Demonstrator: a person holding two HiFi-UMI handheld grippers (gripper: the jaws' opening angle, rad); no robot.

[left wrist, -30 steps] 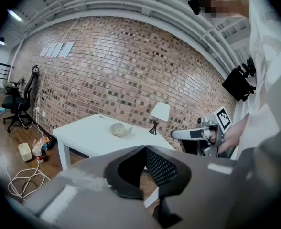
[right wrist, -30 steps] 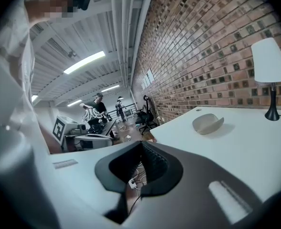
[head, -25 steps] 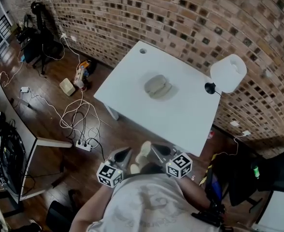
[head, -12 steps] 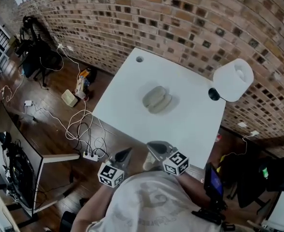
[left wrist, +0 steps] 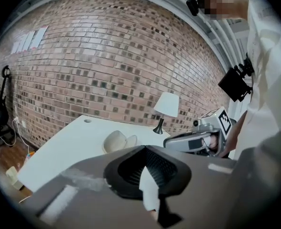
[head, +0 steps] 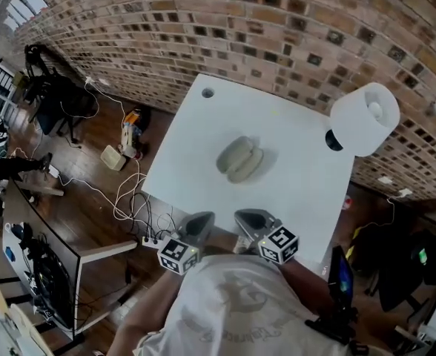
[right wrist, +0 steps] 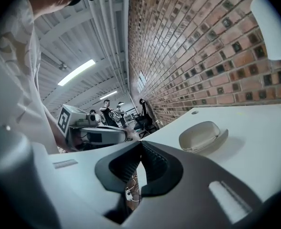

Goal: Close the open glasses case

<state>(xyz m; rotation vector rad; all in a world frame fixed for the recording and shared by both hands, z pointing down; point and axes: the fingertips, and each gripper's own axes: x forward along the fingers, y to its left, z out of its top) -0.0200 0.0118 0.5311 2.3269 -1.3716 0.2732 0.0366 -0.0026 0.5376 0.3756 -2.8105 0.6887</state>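
Work on the case has not started yet; the step in hand looks like the reach toward it. The pale beige, rounded glasses case (head: 239,160) lies open near the middle of the white square table (head: 299,199). Its two shell halves sit side by side, and nothing touches them.

Both tools are down by the table's near edge, well apart from the case. The grey left gripper (head: 202,219) has its black jaws pressed together and nothing between them. The grey right gripper (head: 248,217) is the same: its jaws are tight together and it carries nothing. Both point in over the table, toward the case.

A white lamp with a black foot (head: 364,119) stands at the table's far right corner. A red brick wall (head: 277,28) runs along the table's far side.

Next, I think the grippers need to go in over the table until they reach the case. One tip could hold the bottom half down. The other could get under the lid half and tip it over until the halves meet. The case looks light and smooth, so a hard push may slide it across the table.
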